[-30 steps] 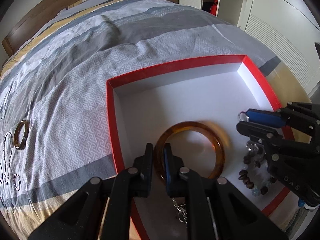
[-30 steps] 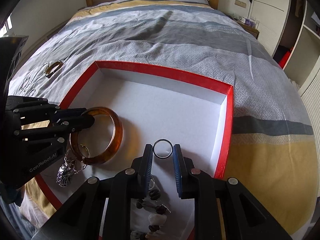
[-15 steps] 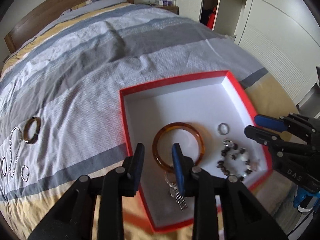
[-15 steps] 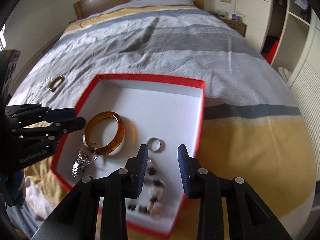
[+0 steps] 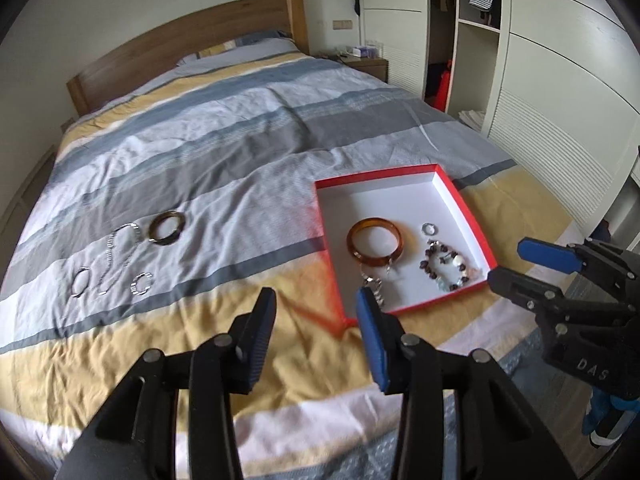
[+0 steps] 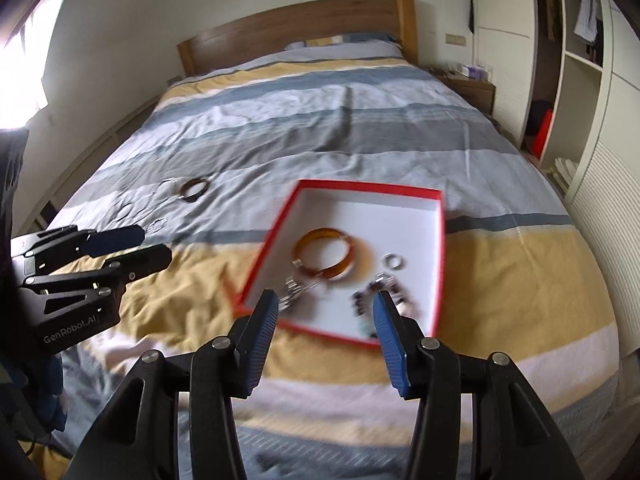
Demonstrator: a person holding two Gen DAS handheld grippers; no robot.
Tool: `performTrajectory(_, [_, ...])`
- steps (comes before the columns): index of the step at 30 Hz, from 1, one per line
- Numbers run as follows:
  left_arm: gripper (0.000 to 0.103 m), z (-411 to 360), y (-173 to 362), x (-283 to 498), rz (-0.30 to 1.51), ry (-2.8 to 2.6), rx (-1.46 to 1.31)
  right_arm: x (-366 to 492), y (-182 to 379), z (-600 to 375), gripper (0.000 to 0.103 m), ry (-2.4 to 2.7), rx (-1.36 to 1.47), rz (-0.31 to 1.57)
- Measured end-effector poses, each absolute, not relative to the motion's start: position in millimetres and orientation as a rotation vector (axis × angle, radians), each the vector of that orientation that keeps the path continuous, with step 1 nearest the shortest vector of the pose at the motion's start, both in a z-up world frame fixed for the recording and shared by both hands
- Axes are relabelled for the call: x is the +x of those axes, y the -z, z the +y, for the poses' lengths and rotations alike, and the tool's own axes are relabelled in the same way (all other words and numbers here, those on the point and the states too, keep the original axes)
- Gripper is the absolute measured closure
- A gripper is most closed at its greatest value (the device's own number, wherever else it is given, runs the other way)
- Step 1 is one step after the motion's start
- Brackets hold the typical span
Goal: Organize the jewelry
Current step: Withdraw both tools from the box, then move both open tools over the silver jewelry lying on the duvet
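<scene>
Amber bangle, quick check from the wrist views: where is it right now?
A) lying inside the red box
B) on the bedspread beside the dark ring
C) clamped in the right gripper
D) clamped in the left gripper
A: the amber bangle lies flat on the white floor of the red box, and both the left gripper and the right gripper stand open with nothing between their jaws.

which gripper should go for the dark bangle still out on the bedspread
Left, probably. The dark bangle lies left of the red box, on the left gripper's side; the right gripper hangs over the box. Both are open and empty.
</scene>
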State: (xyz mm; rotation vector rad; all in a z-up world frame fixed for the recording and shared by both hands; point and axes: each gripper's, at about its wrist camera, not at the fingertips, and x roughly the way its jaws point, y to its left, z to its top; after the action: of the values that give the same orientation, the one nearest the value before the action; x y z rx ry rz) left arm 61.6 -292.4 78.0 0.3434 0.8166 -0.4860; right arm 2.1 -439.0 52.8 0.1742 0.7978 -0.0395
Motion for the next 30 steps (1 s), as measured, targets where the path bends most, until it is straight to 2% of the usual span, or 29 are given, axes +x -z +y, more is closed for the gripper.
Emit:
performTrajectory(15, [0.061,-221,-107,-12,0.713,0.436,0.308,-50,-65,-372,0.048,0.026,0.182,0.764])
performTrajectory(18, [0.057,-208,-109,-16,0.708,0.428,0.293,-54,-68,-362,0.045,0.026,0.173,0.763])
performTrajectory(30, [0.056,-154,-118,-21,0.707,0.385,0.230,-56,-90,-312,0.043,0.004,0.123,0.740])
